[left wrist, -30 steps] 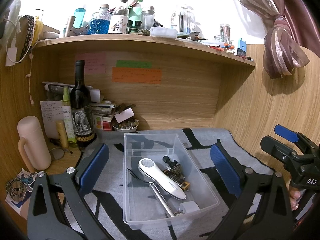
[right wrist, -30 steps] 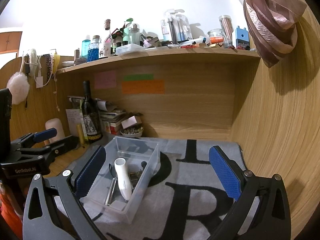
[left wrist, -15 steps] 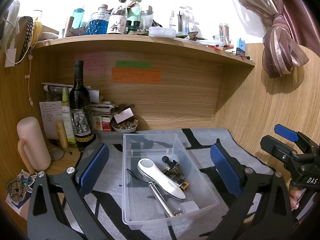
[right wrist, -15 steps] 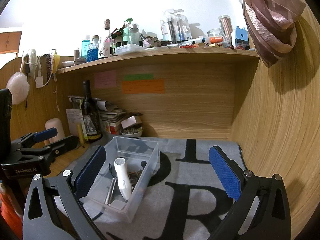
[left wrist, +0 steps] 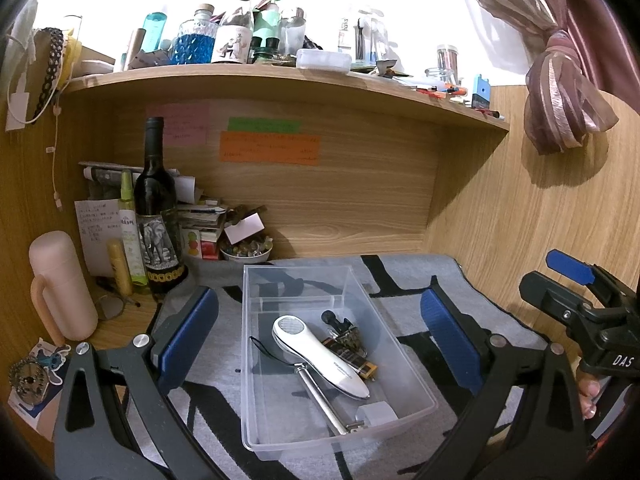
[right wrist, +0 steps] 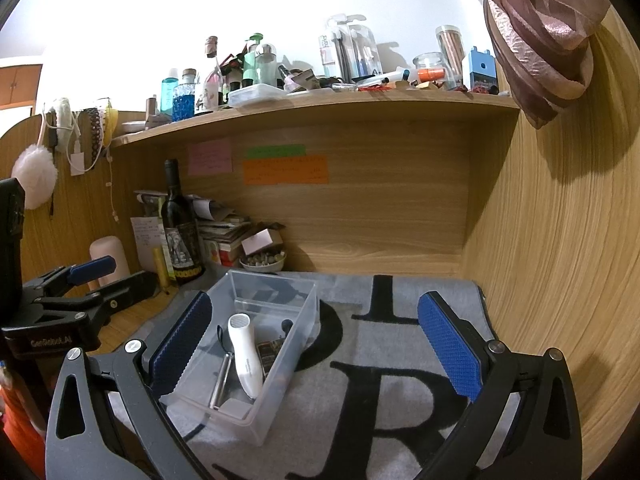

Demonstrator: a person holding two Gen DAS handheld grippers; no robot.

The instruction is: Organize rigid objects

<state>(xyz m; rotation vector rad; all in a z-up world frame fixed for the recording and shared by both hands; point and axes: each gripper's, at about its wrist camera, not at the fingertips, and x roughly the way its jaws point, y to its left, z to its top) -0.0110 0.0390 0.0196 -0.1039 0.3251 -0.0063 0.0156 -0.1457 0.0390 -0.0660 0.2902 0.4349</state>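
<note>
A clear plastic bin (left wrist: 416, 390) stands on the grey mat (left wrist: 500, 320). It also shows in the right wrist view (right wrist: 304, 312). Inside lie a white handheld device (left wrist: 320, 354), a metal tool (left wrist: 320, 398), a small dark gadget (left wrist: 344, 330) and a white cube (left wrist: 376, 414). The white device shows in the right wrist view too (right wrist: 246, 354). My left gripper (left wrist: 320, 340) is open and empty, held above the bin. My right gripper (right wrist: 316, 344) is open and empty, right of the bin over the mat.
A wine bottle (left wrist: 154, 216), a pink mug (left wrist: 60, 284), small bottles, papers and a bowl of small items (left wrist: 246, 250) crowd the back left. A shelf (left wrist: 280, 80) full of bottles hangs above. A wooden wall (right wrist: 560, 260) closes the right side.
Both views have shifted very slightly. The bin and its contents have not moved, and both grippers stay open.
</note>
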